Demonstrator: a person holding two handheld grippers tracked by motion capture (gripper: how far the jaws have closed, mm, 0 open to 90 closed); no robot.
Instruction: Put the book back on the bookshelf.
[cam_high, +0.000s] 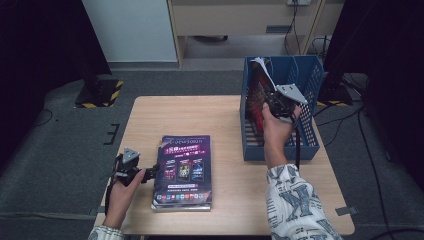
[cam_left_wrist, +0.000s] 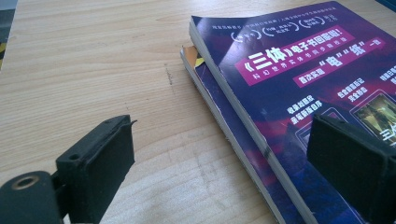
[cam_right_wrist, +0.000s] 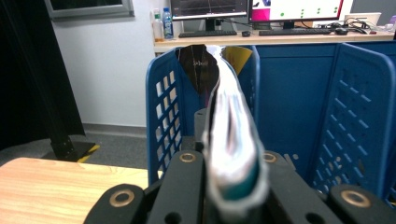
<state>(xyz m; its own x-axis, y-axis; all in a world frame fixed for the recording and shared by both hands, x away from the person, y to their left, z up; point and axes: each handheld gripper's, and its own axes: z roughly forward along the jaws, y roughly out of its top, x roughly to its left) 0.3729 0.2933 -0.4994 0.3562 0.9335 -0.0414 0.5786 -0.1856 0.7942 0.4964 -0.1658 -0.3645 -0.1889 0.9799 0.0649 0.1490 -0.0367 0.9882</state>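
A stack of two purple-covered magazines lies flat at the table's front centre. My left gripper rests at the stack's left edge, open, with one jaw over the top cover and the other over bare wood. The lower magazine sticks out beneath the top one. My right gripper is shut on a third magazine, holding it upright inside the blue file basket. In the right gripper view the magazine's edge stands pinched between the jaws.
The basket has perforated blue walls and dividers and sits at the table's right. The wooden table is bare at its back left. Dark stands and cables sit on the floor around it. A desk with monitors stands behind.
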